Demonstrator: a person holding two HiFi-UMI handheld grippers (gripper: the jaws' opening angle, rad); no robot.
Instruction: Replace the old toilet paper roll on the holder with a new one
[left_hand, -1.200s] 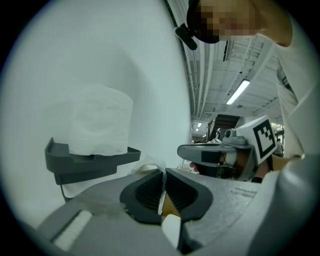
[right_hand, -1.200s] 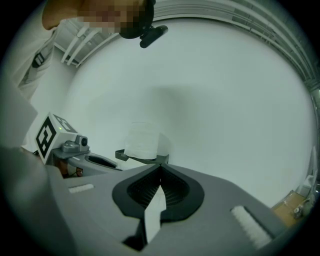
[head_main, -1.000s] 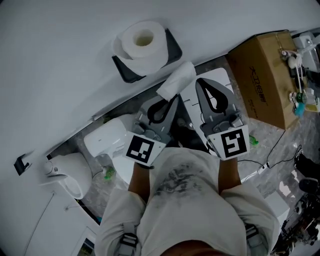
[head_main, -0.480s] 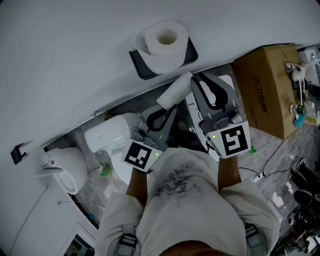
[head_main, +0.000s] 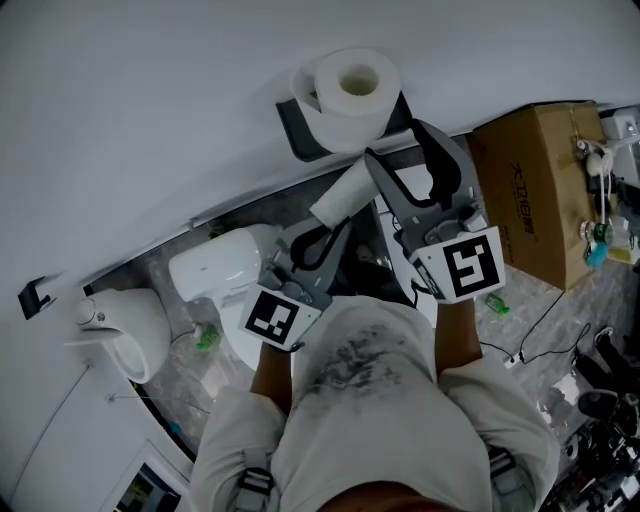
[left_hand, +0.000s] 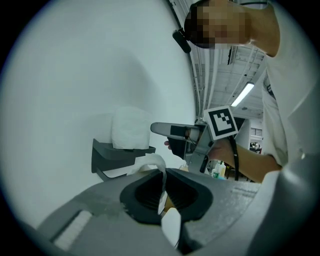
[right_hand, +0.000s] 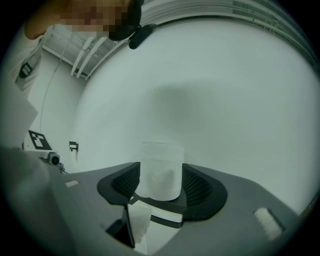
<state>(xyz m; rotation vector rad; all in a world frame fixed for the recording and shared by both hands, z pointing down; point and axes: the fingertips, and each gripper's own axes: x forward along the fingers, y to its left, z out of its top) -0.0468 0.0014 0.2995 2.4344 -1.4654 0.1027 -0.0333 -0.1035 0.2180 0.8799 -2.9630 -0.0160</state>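
Since the earlier frame the right claw (head_main: 393, 140) is nearing the roll (head_main: 350, 95) standing on the holder (head_main: 292, 125) at 12 o'clock, its jaws just opening, empty, while the left claw (head_main: 338, 212) is pinching paper (head_main: 345, 192).

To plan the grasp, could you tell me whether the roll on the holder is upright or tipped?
Upright: the roll stands on end on the holder, core hole facing up.

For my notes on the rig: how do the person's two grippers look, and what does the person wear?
Both the left gripper and the right gripper are grey with black ribbed pads; each bears a white cube with a black square marker. The right jaws have just been opening, gripping nothing. The person wears a light short-sleeved shirt with a dark print.
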